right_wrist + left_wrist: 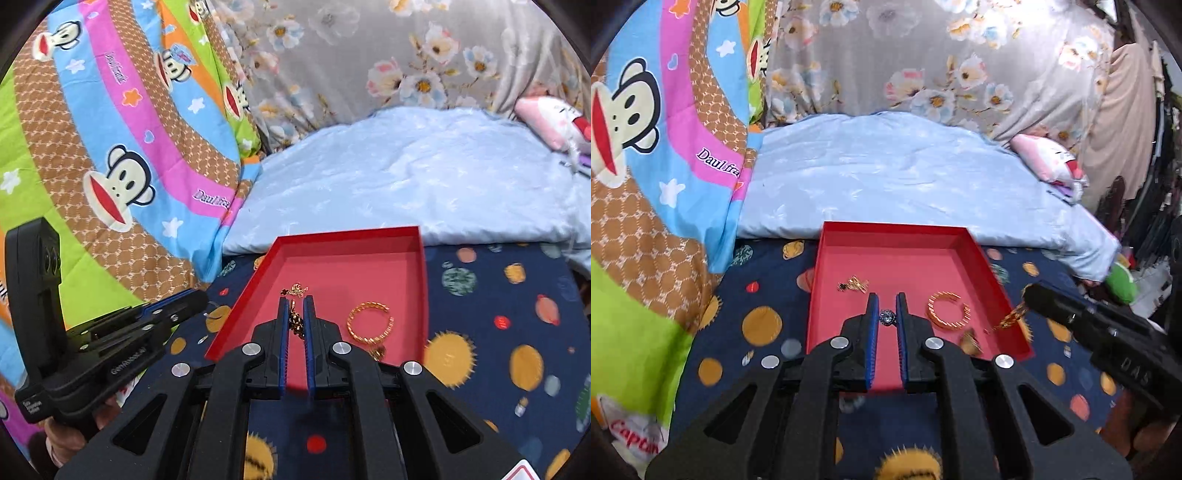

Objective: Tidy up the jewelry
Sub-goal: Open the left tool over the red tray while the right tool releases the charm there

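Gold chain (296, 322) hung clamped in the right hand-held gripper (296, 306) above the shallow red cardboard tray's (424, 258) near-left floor, while the left hand-held gripper (887, 304) pinched a sparkling crystal stud (887, 316) over the tray.

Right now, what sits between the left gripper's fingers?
A sparkly round gem piece, pinched by the left gripper over the red tray; left wrist view shows it.

We count one red tray (991, 280); inside it we count one gold bangle (948, 309), one small gold tangle with a dark charm (854, 284) and one more small gold piece (971, 341) near its front edge; one sparkling stone (887, 316); one gold chain (296, 321); two grippers, left gripper (887, 299) and right gripper (296, 301); one pink plush toy (557, 123).
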Demonstrator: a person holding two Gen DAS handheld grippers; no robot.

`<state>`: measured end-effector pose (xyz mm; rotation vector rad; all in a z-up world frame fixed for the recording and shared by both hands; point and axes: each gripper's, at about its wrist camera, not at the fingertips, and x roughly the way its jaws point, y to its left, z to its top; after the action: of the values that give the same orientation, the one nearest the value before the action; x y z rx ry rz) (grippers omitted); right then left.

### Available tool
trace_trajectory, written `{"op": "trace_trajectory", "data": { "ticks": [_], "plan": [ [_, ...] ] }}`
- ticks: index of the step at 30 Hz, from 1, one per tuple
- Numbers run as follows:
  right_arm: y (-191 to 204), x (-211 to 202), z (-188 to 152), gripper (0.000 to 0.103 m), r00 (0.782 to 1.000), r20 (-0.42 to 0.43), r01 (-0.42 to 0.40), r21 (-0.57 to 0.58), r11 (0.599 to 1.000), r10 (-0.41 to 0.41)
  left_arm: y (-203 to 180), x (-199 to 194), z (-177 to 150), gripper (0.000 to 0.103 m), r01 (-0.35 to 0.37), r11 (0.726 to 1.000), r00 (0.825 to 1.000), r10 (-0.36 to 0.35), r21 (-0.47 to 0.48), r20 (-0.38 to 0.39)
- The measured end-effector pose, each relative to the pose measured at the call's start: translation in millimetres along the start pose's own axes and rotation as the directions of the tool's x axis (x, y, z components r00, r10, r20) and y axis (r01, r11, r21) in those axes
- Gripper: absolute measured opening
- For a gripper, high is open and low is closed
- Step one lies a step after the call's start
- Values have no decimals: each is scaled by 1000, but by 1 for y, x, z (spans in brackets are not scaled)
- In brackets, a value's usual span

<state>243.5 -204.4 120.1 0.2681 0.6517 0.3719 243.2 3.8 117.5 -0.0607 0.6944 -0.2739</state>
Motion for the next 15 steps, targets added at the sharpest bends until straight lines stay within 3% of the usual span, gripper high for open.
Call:
{"op": "trace_trajectory", "data": {
  "ticks": [6, 8, 10, 12, 15],
  "plan": [
    [-12, 49, 1, 7, 998, -69, -9, 22, 1000, 10, 8, 43, 9, 9, -19, 1000, 999, 18, -18, -46],
    [-15, 56, 0, 12, 998, -68, -6, 31, 999, 9, 11, 52, 9, 10, -30, 999, 998, 29, -25, -58],
    [-16, 58, 0, 15, 998, -65, -6, 27, 1000, 8, 14, 57, 10, 21, -48, 998, 997, 46, -34, -56],
    [-15, 55, 1, 23, 999, -47, 1, 20, 1000, 0, 18, 56, 10, 50, -61, 997, 998, 59, -48, -37],
    [-12, 45, 2, 30, 1000, -13, 18, 6, 1000, -18, 22, 49, 12, 57, -86, 995, 996, 86, -49, -3]
  ]
}}
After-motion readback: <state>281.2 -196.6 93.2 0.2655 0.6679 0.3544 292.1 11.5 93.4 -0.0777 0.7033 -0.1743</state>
